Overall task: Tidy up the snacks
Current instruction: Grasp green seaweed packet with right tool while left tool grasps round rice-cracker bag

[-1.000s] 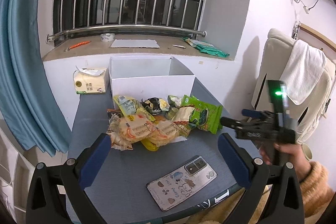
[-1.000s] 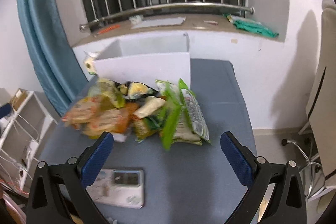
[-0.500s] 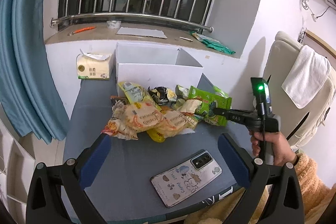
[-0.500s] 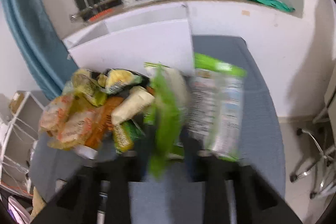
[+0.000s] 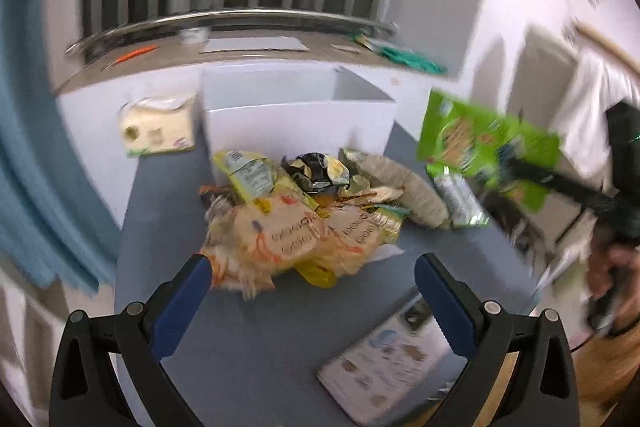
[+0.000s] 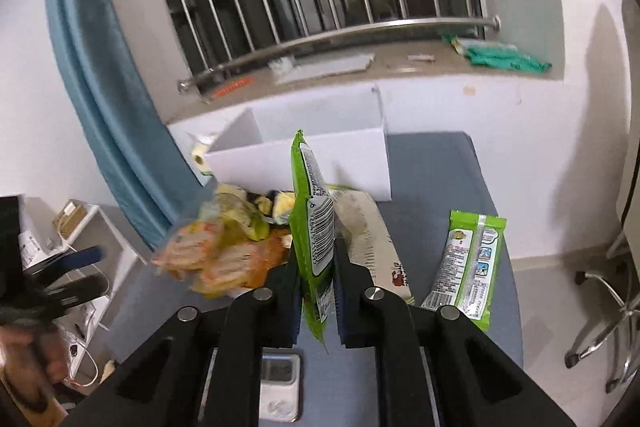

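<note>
Two green snack packets show in the right wrist view: the right gripper point(image 6: 316, 263) is clamped on one green packet point(image 6: 312, 227), held edge-on above the grey table point(image 6: 432, 163), its white back panel showing a barcode with digits too blurred to read. The second green packet point(image 6: 468, 267) lies flat on the table to the right, its small print illegible. From the left wrist view the held packet's front is bright green with an orange-brown picture; the lettering is smeared. Orange-printed clear bags point(image 5: 280, 235) carry writing I cannot make out. The snack pile point(image 5: 316, 203) sits just in front of the white box point(image 5: 296, 119), whose inside cannot be seen. The left gripper point(image 5: 312, 291) stands wide, holding nothing, low over the table before the pile. A phone point(image 5: 384, 371) lies near it.
</note>
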The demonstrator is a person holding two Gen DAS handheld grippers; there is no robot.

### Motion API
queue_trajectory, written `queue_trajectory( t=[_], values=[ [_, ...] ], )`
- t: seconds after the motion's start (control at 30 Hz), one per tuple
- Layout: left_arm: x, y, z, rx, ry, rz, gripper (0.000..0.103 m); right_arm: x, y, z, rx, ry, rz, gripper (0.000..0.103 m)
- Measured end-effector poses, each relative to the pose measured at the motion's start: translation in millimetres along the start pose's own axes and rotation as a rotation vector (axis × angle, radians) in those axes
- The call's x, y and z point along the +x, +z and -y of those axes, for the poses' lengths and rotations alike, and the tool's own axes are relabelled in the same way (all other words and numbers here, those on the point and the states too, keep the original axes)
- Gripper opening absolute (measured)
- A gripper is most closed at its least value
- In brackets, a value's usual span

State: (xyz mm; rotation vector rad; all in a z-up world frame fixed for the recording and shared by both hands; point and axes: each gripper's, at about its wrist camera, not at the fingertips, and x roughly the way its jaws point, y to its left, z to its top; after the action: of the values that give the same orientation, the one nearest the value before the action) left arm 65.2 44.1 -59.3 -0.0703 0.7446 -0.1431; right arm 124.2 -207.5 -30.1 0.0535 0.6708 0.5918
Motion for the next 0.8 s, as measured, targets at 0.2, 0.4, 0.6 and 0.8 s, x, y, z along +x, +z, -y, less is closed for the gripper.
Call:
queue_trajectory(
  t=[0.2, 0.4, 0.6, 0.8],
  values=[
    [56.3, 15.1, -13.3, 0.027, 0.017, -0.122, 0.103, -22.8, -12.2, 2.3, 0.042, -0.037, 0.027, 0.014],
    [95.6, 18.8, -21.7, -0.012, 0.091, -0.186, 0.102, -32.6, -21.2, 4.5, 0.043, -0.041, 0.040, 0.014],
    [89.6, 15.3, -29.0, -0.042, 0.097, -0.158, 0.078, -40.1, -21.6, -0.5, 0.016, -0.028, 0.049, 0.014],
    [52.2, 14.4, -31.3, -0.079, 0.078, -0.063, 0.078, -39.2, -22.0, -7.4, 0.008, -0.016, 0.057, 0.014]
  ],
)
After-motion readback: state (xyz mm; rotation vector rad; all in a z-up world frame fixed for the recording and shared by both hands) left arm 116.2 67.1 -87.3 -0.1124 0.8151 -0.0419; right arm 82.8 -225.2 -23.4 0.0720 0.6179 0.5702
